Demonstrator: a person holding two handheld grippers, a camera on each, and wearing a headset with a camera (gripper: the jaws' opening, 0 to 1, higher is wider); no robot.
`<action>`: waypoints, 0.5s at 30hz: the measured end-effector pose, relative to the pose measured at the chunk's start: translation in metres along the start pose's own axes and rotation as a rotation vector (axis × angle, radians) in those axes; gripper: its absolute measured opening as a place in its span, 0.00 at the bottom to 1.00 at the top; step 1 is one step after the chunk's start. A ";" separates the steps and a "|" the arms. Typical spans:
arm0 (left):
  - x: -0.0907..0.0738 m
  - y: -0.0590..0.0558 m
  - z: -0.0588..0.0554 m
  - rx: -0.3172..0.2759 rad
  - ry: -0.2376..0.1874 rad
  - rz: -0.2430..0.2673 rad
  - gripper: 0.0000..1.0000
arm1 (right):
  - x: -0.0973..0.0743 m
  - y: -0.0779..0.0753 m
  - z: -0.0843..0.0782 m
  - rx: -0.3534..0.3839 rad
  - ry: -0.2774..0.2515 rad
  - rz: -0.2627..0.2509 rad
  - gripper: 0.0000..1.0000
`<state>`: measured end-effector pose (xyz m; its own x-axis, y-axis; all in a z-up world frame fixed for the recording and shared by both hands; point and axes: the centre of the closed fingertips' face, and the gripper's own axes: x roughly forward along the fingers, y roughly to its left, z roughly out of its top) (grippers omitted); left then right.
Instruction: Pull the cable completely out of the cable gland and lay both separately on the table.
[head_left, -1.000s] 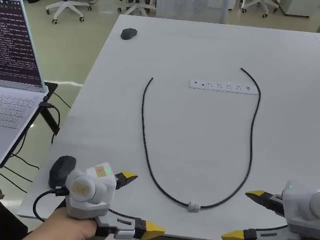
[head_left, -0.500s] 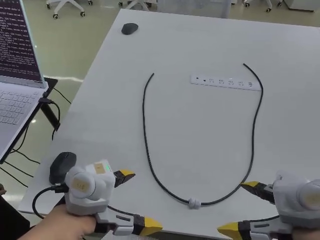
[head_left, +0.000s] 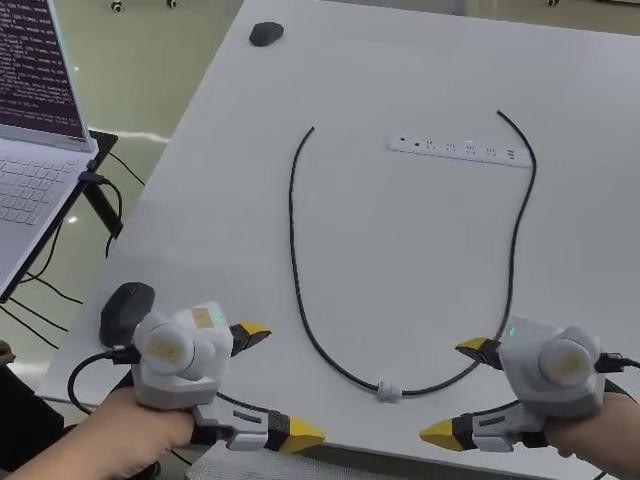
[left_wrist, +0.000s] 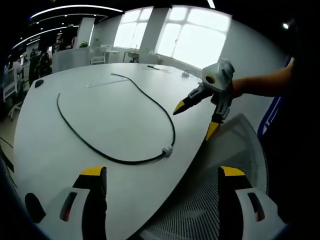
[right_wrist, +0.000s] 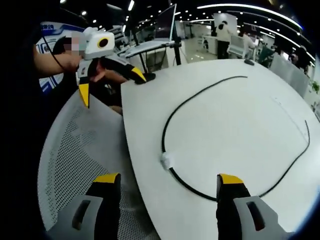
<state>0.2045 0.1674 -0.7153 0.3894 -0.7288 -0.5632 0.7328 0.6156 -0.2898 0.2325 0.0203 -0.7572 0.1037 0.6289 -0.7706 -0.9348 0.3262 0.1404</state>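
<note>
Here we hold both grippers at the near edge of the counter (head_left: 400, 250), the jaws of each apart and clasping nothing. The left gripper (head_left: 280, 382) sits to the left of the cable gland (head_left: 388, 391), and the right gripper (head_left: 448, 391) is just to its right. The black cable (head_left: 292, 250) lies in a wide U on the counter, threaded through the white gland at the bottom of the curve. One end lies beside the power strip (head_left: 460, 151).
</note>
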 end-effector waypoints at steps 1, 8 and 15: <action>0.000 0.000 0.000 -0.001 0.001 0.000 0.92 | 0.002 0.000 0.000 -0.005 0.002 0.002 0.76; 0.004 0.001 0.003 0.006 0.003 -0.004 0.92 | 0.017 -0.003 0.003 -0.032 0.023 0.021 0.67; 0.007 0.000 -0.001 -0.003 0.013 -0.011 0.91 | 0.033 -0.006 0.003 -0.058 0.042 0.032 0.57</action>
<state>0.2070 0.1624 -0.7200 0.3745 -0.7315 -0.5697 0.7355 0.6086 -0.2978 0.2428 0.0405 -0.7817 0.0607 0.6078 -0.7918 -0.9555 0.2647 0.1300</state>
